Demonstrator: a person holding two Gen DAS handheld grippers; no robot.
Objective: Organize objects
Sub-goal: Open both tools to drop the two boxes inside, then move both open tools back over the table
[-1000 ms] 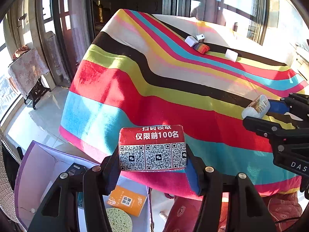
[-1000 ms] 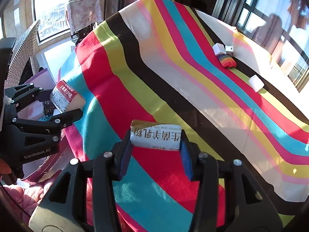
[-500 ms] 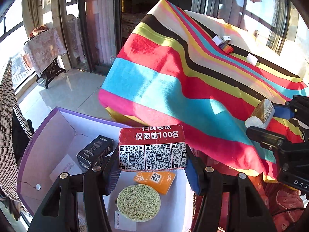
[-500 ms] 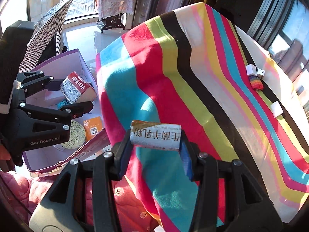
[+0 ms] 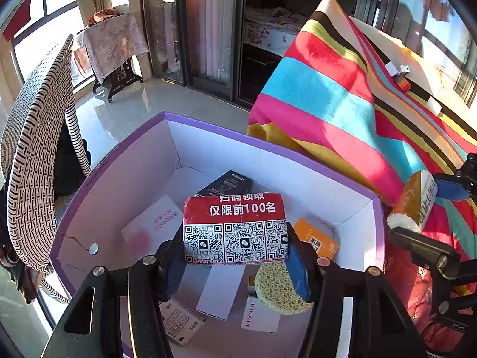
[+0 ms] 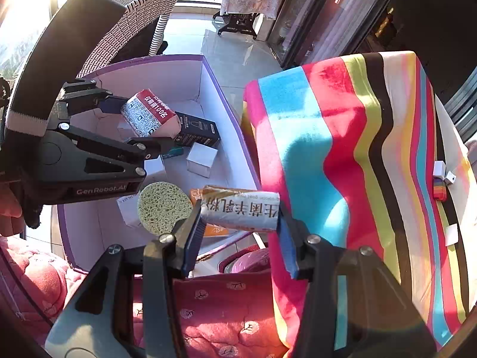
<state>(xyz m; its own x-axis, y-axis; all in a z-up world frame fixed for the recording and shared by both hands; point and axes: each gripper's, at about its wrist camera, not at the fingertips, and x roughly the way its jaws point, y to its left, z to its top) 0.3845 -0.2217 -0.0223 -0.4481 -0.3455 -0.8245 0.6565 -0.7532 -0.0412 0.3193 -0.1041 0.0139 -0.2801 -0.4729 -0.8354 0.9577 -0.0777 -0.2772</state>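
Between the jaws of the left gripper (image 5: 235, 256) sits a red packet (image 5: 235, 228) printed with white characters and a row of QR codes, the blue pads pressed against both its ends. It hangs above the open purple-rimmed box (image 5: 226, 132), clear of what lies inside. The right gripper (image 6: 238, 238) likewise clamps a rolled sachet (image 6: 240, 210) with dark characters on a pale wrapper, held crosswise above the near corner of the same box.

Below the red packet, on the white floor of the box, lie a round yellow-green sponge (image 5: 277, 291), an orange card (image 5: 316, 240), a black carton (image 5: 226, 183), a white folded card (image 5: 220, 291) and a small printed slip (image 5: 182, 322). In the right wrist view a small white cube (image 6: 202, 156) stands beside the black carton.

Just to the right of the box, a striped cloth (image 5: 342, 101) drapes the bench, hanging over its edge. Far along the bench top rest two small white cubes (image 6: 442, 171), a rainbow-striped item (image 6: 439, 189) and a white block (image 6: 452, 234). A woven chair (image 5: 35, 155) stands on the tiled floor beside the box, and red quilted fabric (image 6: 226, 313) fills the foreground.
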